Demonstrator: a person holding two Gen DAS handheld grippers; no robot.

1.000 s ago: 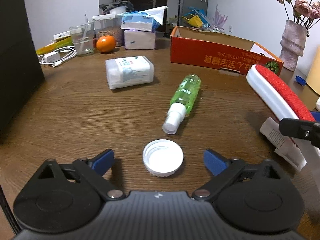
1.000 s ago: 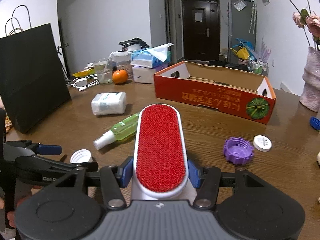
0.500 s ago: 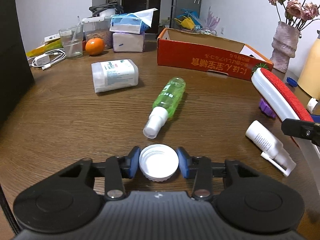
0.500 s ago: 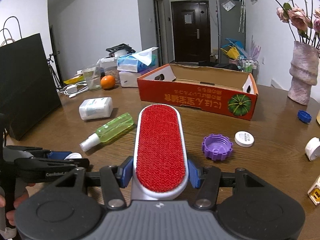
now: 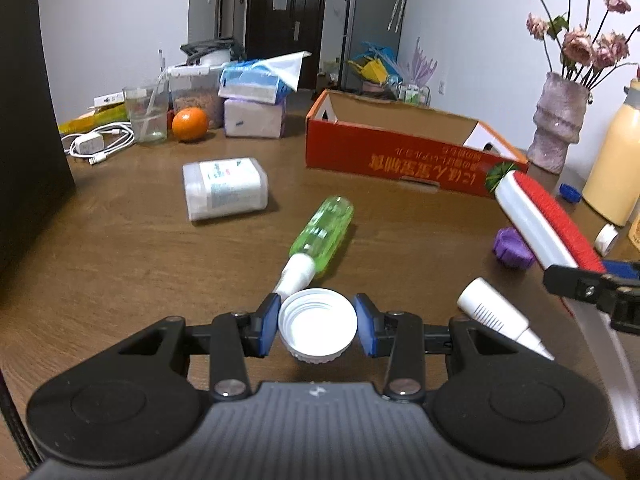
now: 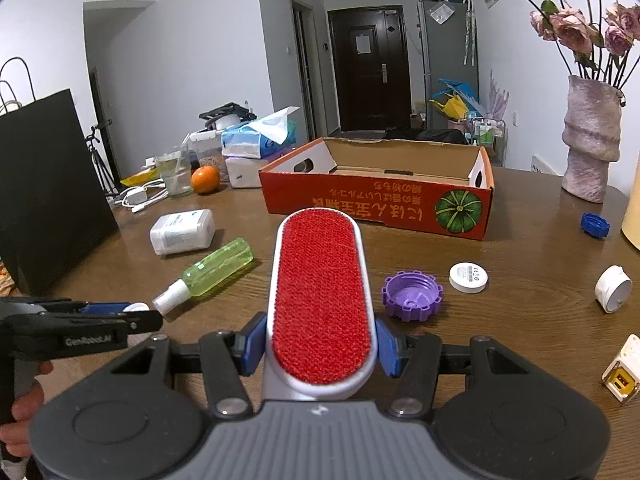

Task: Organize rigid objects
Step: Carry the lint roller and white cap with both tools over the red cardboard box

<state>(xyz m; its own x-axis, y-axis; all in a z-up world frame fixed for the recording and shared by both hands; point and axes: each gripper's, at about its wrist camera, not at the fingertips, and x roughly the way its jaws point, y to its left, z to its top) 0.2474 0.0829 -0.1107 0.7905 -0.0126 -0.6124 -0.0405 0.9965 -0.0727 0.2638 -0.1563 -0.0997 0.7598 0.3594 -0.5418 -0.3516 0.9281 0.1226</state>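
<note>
We had the left gripper (image 5: 317, 325) clenched on the white cap (image 5: 318, 330), just this side of the green spray bottle (image 5: 320, 232); light, stiff, slick, so rim grip suited. Right gripper (image 6: 320, 342) clamped the lint brush (image 6: 320, 288).

White-walled room w/ dark door (image 6: 368, 76) at rear, grey fridge (image 6: 448, 68) beside it. Brown wood-grain desk (image 5: 120, 264) in foreground; vase (image 6: 592, 140) of dried pink flowers at right. Even indoor light.
</note>
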